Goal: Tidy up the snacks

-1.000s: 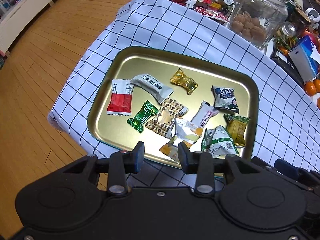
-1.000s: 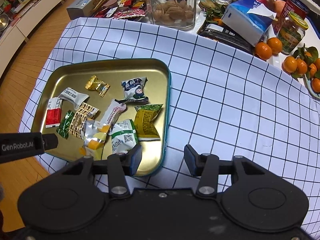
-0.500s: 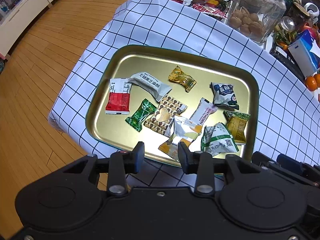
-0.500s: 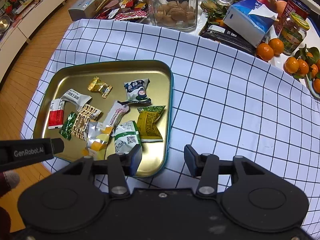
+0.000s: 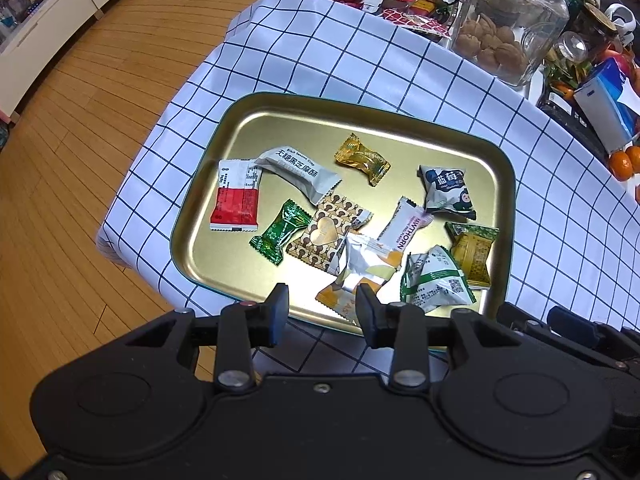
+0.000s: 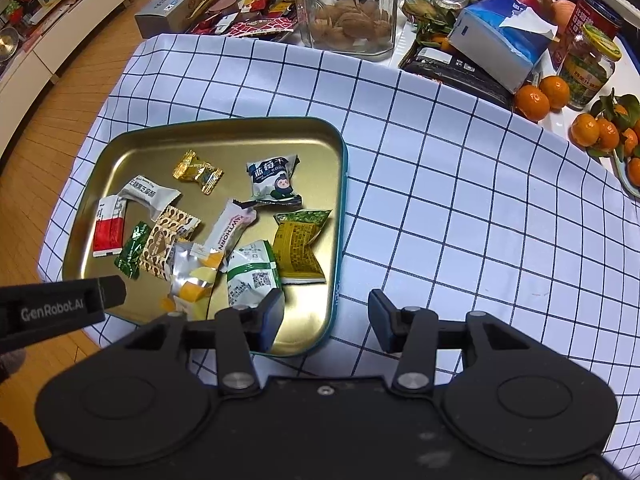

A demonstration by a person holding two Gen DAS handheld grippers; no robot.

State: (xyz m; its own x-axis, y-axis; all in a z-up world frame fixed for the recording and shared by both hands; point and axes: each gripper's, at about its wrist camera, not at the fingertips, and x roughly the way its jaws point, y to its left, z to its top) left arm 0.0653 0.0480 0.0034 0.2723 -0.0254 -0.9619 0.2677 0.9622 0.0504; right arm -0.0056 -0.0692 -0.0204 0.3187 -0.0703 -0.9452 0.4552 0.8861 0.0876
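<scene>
Nearest the cameras, the left gripper (image 5: 322, 310) hangs over the near rim of the shallow gold-coloured metal tray with a teal edge (image 5: 256, 280), its black fingers (image 5: 276, 312) apart with nothing between them; the right gripper (image 6: 326, 318) hangs over the tray's near right corner, its fingers likewise apart and empty, one above the tray and the other above the white cloth with a dark blue grid (image 6: 460, 220) that covers the worktop. The wrapped snacks all lie loose inside the tray. Closest are a silver and yellow crumpled packet (image 5: 362, 270) and a white and green pouch (image 5: 434, 280), with an olive-yellow packet (image 5: 472, 252) just beside it. Past these lie a small green sweet (image 5: 280, 232), a brown and cream patterned packet with a heart (image 5: 326, 234) and a white bar wrapper lettered in dark print (image 5: 406, 226). Farther in are a red and white sachet (image 5: 236, 194), a grey-white packet (image 5: 298, 172), a gold foil sweet (image 5: 362, 158) and a white and navy pouch (image 5: 448, 188). Beyond the cloth stand a clear glass jar of walnuts (image 5: 508, 24), a blue and white tissue pack (image 6: 504, 36) and several oranges (image 6: 542, 94).
</scene>
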